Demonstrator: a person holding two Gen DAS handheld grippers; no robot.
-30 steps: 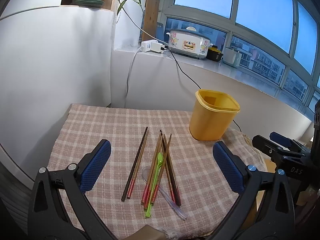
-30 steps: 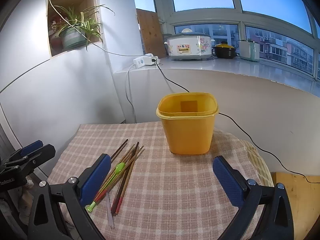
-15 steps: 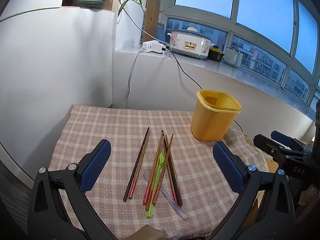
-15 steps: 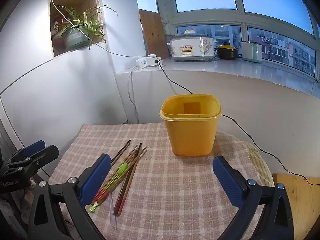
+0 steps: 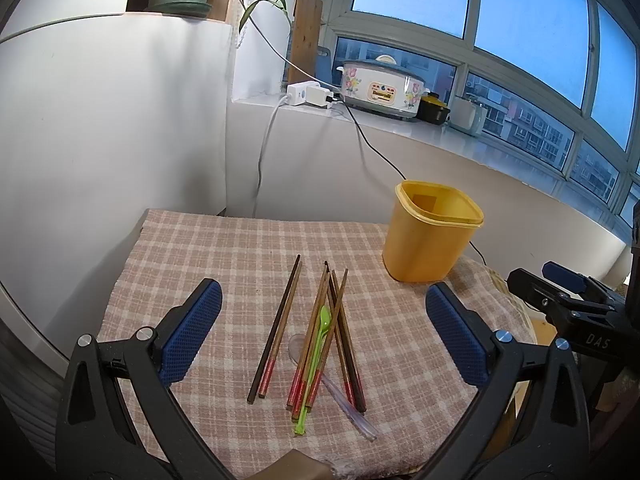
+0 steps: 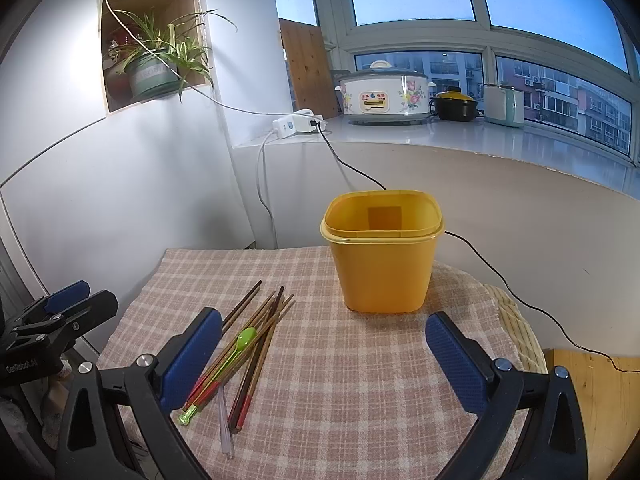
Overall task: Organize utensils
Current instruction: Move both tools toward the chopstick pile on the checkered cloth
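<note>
- The table [image 5: 208, 248] is covered in a pink-and-white checked cloth [image 6: 360, 380] and holds everything for the job.
- Left gripper [image 5: 322, 334] hangs over the near edge of the table with its jaws spread wide and nothing between them; the utensil pile lies on the cloth straight ahead of it.
- Right gripper [image 6: 322, 360], same deal: jaws wide apart, holding nothing, lined up towards the yellow container.
- Yellow container [image 6: 382, 252] stands upright on the far right part of the cloth, open top, looks empty inside. Well apart from the pile.
- Rice cooker [image 6: 384, 96] with a flower print sits back on the windowsill, next to a white power strip [image 6: 294, 124].
- Chopsticks [image 5: 336, 328]: a loose crossed bundle of brown ones with red ends, lying flat near the middle of the cloth. Two more [image 5: 278, 328] lie side by side just left of the bundle.
- Green spoon [image 5: 316, 364] lies on top of the bundle, handle pointing towards the near edge.
- Clear plastic piece [image 5: 348, 404] pokes out from under the bundle; could be a spoon, hard to tell.
</note>
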